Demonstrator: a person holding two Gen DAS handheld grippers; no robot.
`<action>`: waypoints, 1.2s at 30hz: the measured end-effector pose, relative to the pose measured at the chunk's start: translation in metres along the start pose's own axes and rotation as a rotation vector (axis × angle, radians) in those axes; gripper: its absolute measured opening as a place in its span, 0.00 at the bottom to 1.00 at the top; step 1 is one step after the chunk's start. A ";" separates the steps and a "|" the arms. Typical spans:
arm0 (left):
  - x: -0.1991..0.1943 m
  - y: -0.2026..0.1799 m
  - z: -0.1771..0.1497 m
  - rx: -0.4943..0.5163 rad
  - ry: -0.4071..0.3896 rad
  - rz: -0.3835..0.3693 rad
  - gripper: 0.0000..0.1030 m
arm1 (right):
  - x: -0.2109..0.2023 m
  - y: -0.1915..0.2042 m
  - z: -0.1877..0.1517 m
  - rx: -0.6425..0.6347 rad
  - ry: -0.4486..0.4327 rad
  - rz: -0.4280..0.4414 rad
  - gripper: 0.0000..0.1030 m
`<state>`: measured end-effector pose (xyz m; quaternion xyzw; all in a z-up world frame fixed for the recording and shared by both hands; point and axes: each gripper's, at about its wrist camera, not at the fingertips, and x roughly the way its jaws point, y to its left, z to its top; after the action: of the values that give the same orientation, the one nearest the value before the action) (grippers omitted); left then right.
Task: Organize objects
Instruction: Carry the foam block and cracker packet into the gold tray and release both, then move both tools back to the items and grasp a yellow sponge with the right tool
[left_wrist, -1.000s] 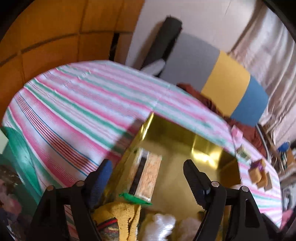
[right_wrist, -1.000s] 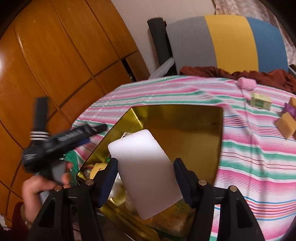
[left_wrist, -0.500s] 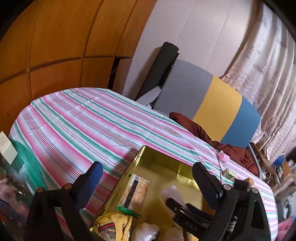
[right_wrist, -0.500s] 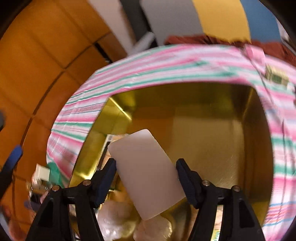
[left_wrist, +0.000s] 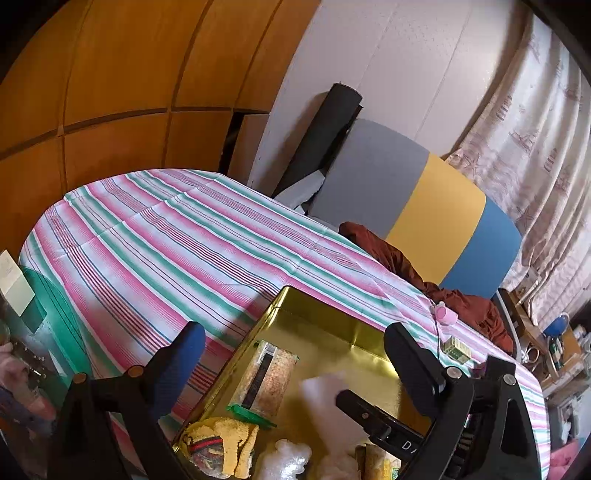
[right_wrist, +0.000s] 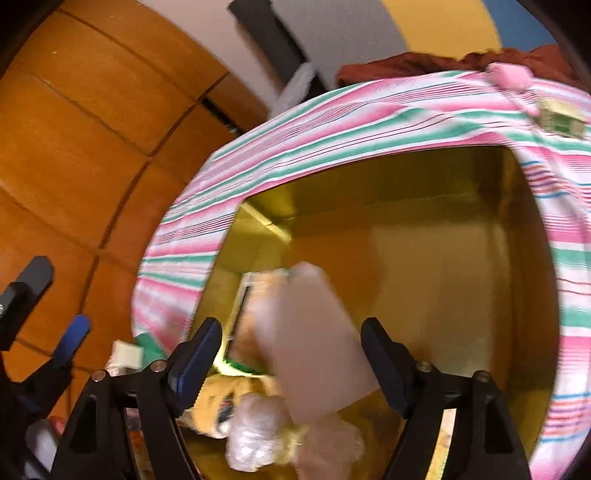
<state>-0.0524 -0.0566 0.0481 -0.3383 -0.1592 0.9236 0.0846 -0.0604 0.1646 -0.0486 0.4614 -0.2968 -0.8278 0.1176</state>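
Observation:
A gold tin box (left_wrist: 325, 325) (right_wrist: 443, 266) sits on the striped tablecloth. My right gripper (right_wrist: 291, 343) is open over the box; a white block (right_wrist: 314, 343), blurred, lies loose between its fingers above the box contents. The block also shows in the left wrist view (left_wrist: 325, 395), beside the right gripper's finger (left_wrist: 373, 413). My left gripper (left_wrist: 291, 354) is open and empty at the box's near left corner. In the box lie a brown packet (left_wrist: 269, 376), a yellow knit cloth (left_wrist: 221, 443) and clear wrapped bits (left_wrist: 288, 458).
On the cloth past the box lie a pink object (left_wrist: 445, 315) (right_wrist: 509, 77) and a small green box (left_wrist: 458, 349) (right_wrist: 561, 122). A grey, yellow and blue chair back (left_wrist: 424, 206) with a brown cloth stands behind the table. Wooden panels line the left.
My right gripper has opened and let go of the white block, which drops into the box. My left gripper has risen and pulled back from the box.

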 end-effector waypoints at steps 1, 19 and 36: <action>-0.001 0.000 0.000 0.000 -0.004 0.002 0.95 | 0.001 -0.001 0.000 0.002 0.007 0.004 0.80; 0.012 -0.032 -0.026 0.071 0.074 -0.050 1.00 | -0.083 -0.008 -0.023 -0.236 -0.169 -0.180 0.77; 0.010 -0.158 -0.129 0.433 0.263 -0.260 1.00 | -0.173 -0.153 -0.048 -0.029 -0.288 -0.462 0.77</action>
<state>0.0319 0.1241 0.0044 -0.4062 0.0124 0.8656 0.2926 0.0861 0.3494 -0.0394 0.3926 -0.1853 -0.8940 -0.1113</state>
